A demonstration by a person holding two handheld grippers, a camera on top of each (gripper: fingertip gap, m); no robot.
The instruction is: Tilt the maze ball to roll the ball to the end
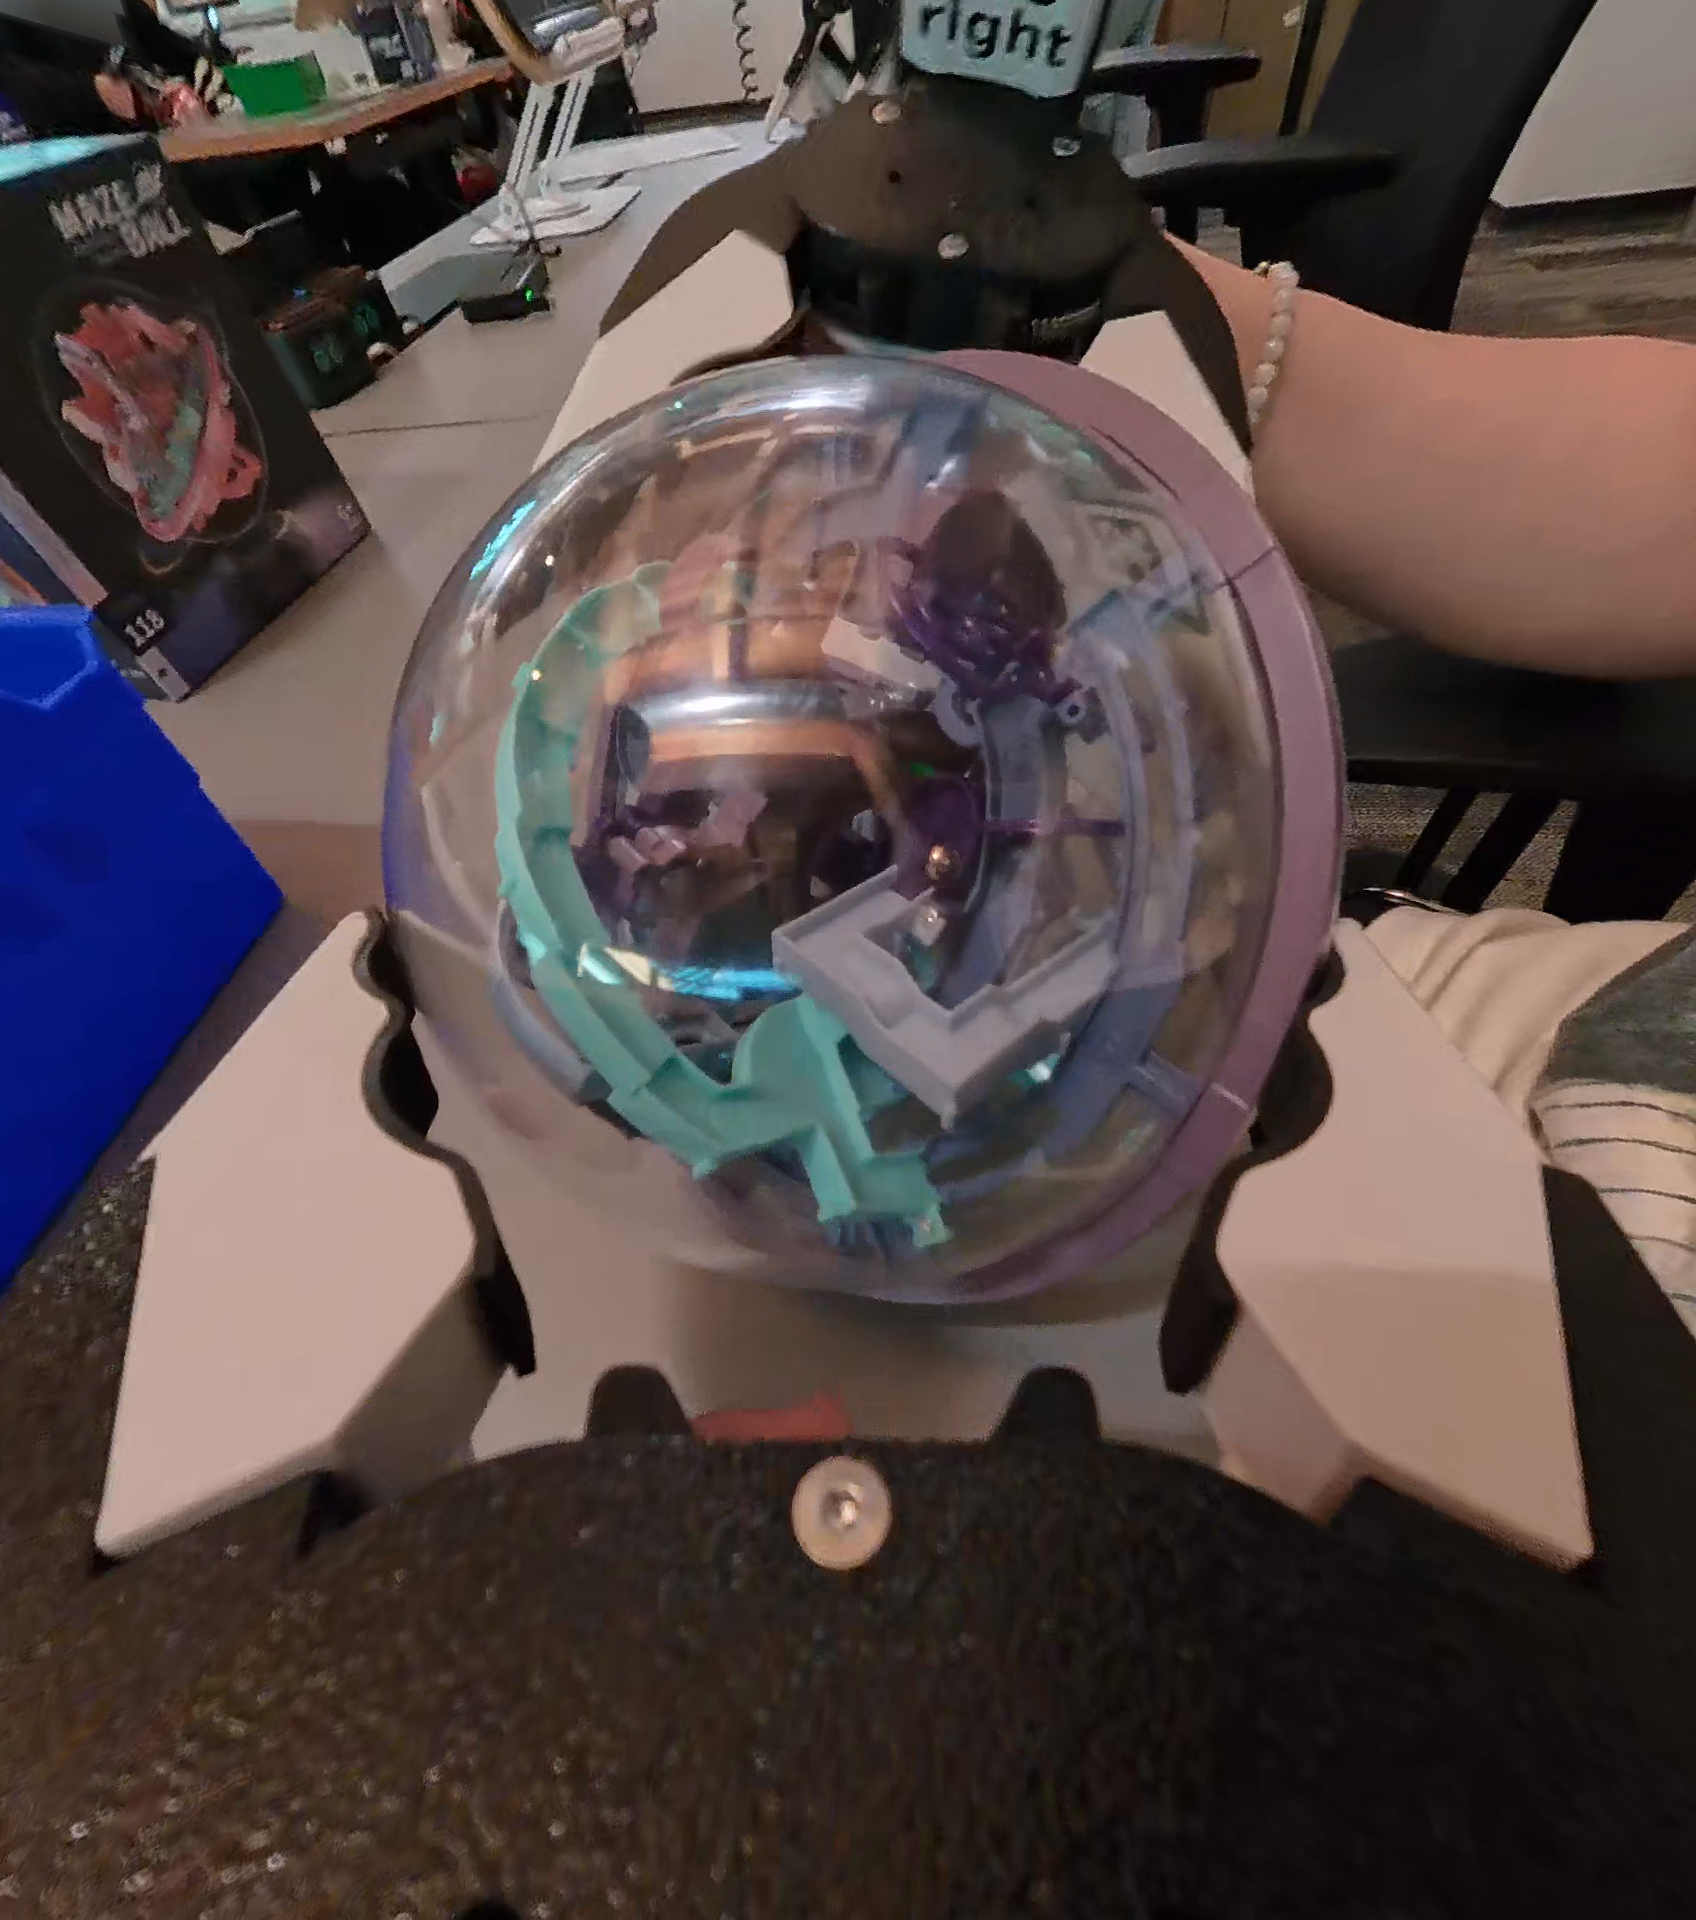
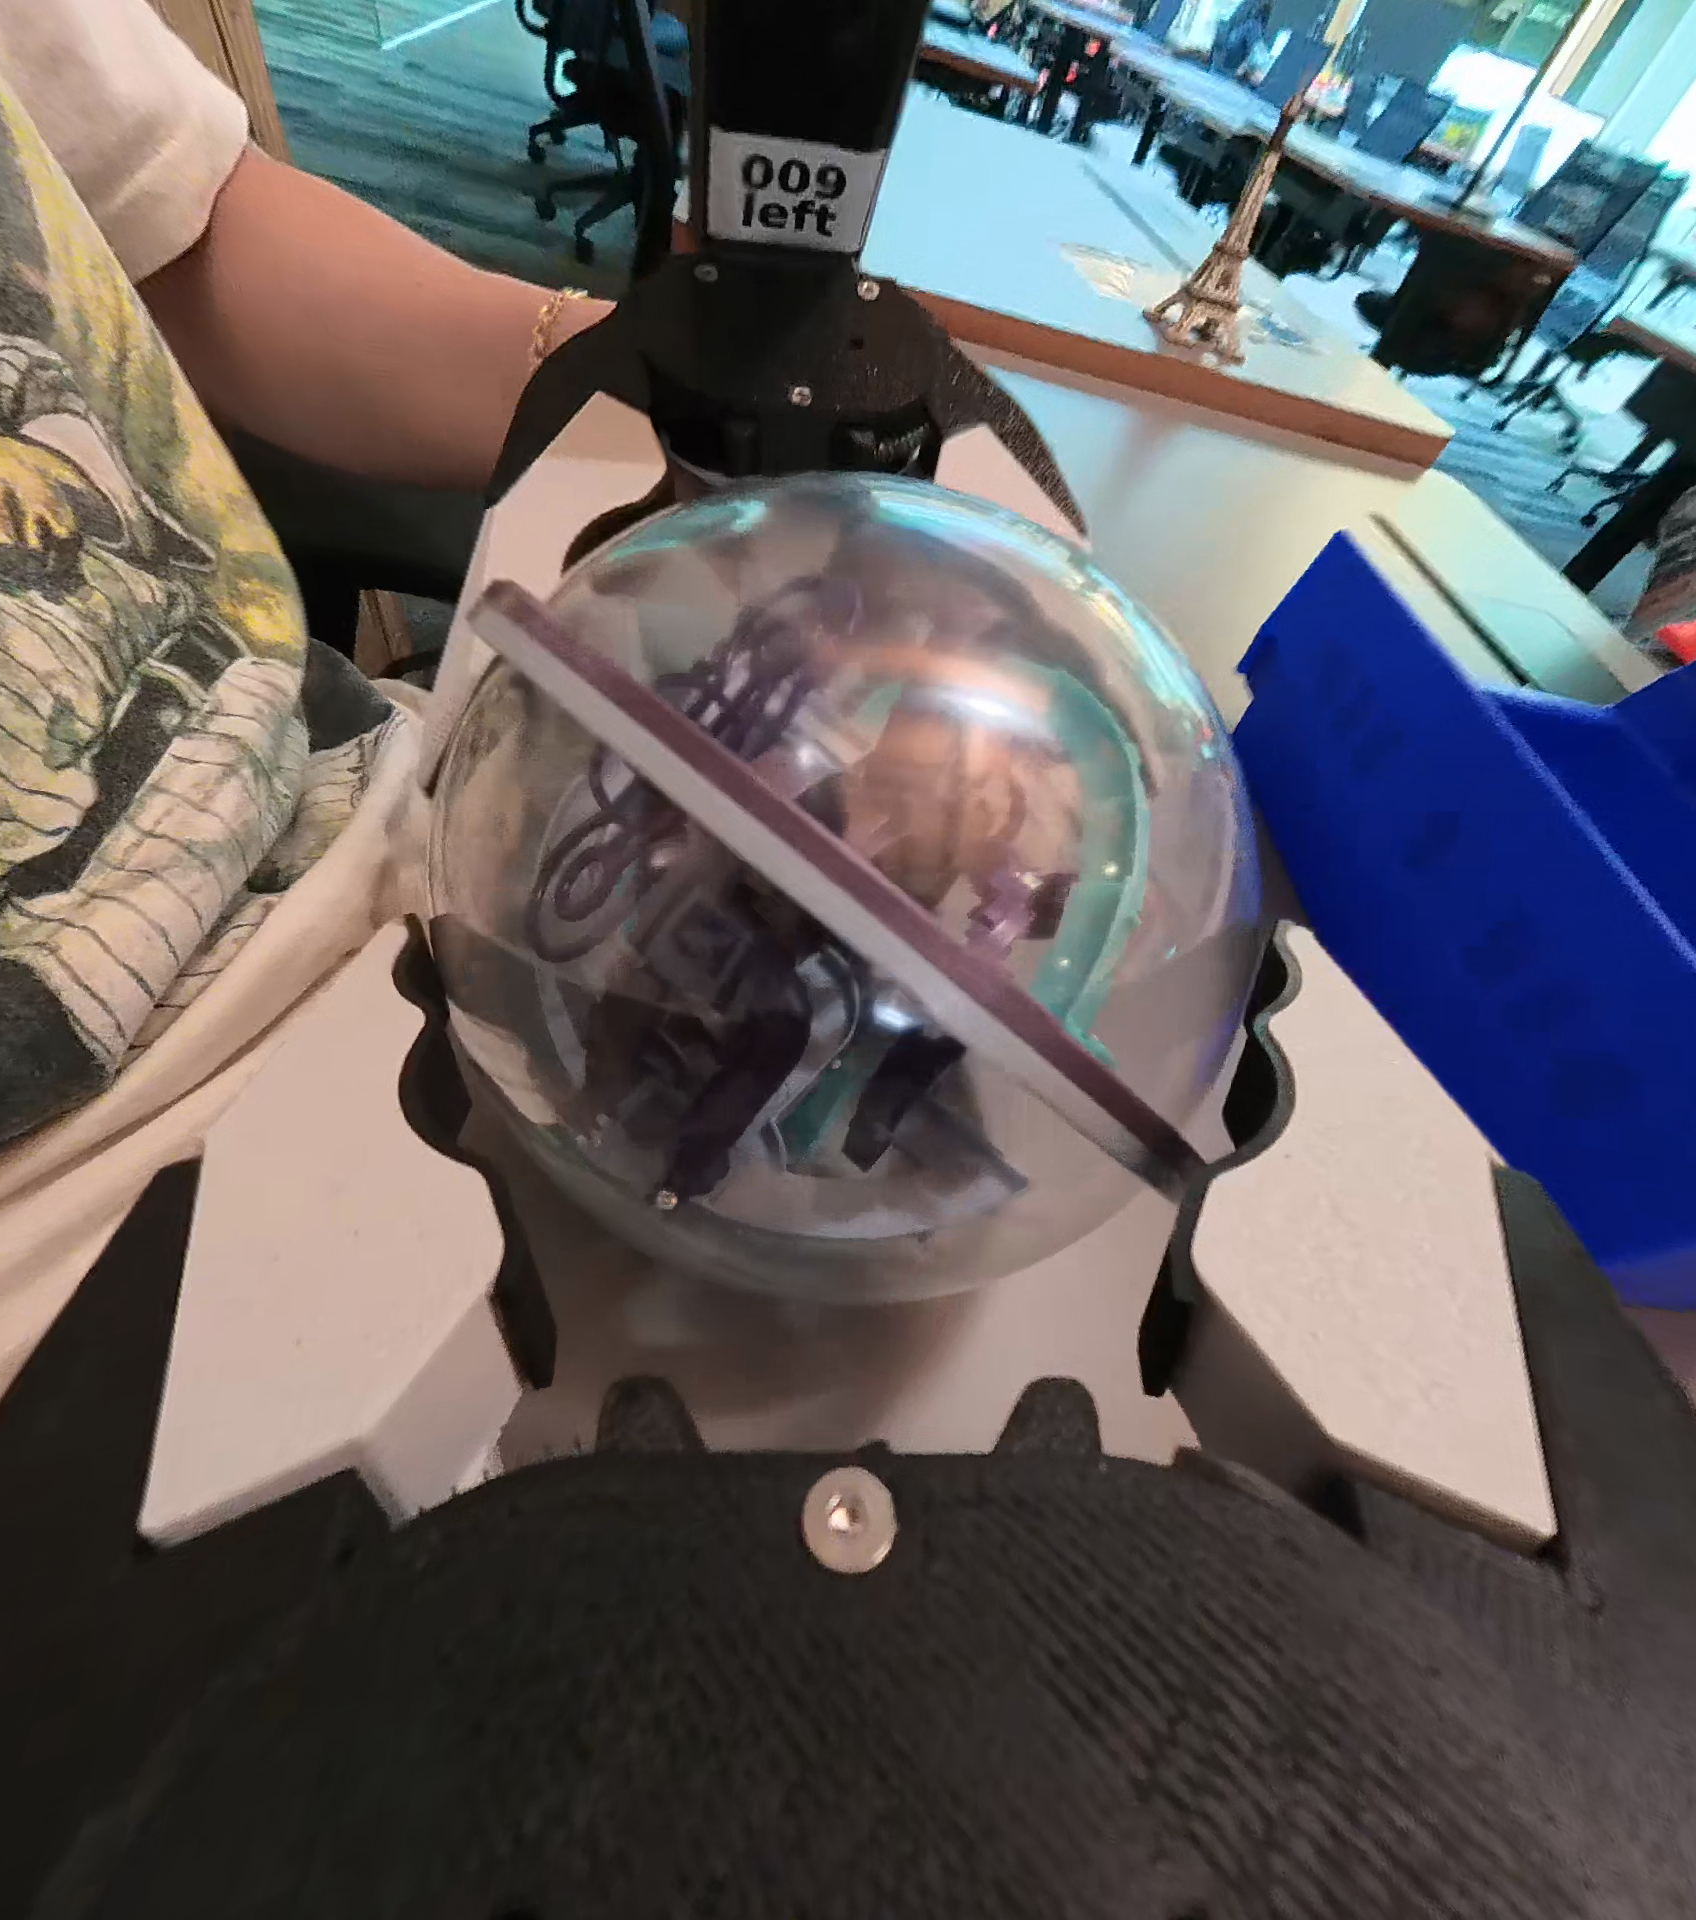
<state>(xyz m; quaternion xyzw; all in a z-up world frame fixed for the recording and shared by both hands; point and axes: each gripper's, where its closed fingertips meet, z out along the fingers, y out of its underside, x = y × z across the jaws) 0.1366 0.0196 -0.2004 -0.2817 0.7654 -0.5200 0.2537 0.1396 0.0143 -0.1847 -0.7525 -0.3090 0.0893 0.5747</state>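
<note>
The maze ball point(image 1: 854, 821) hangs above the pale table point(image 1: 428, 468), clamped from opposite ends so it can be turned freely in any direction. Its purple seam ring point(image 2: 823, 883) runs on a slant, so the sphere is tilted. A small metallic ball point(image 1: 943, 860) seems to sit on the grey track point(image 1: 937, 997), though reflections blur it. The left gripper point(image 1: 854, 1039) is spread wide, both fingers pressing the clear shell; the right gripper point(image 2: 844, 1039) grips likewise from the far side. A blue bin point(image 2: 1550, 935) stands just beside, the toy's box point(image 1: 106, 416) farther off.
</note>
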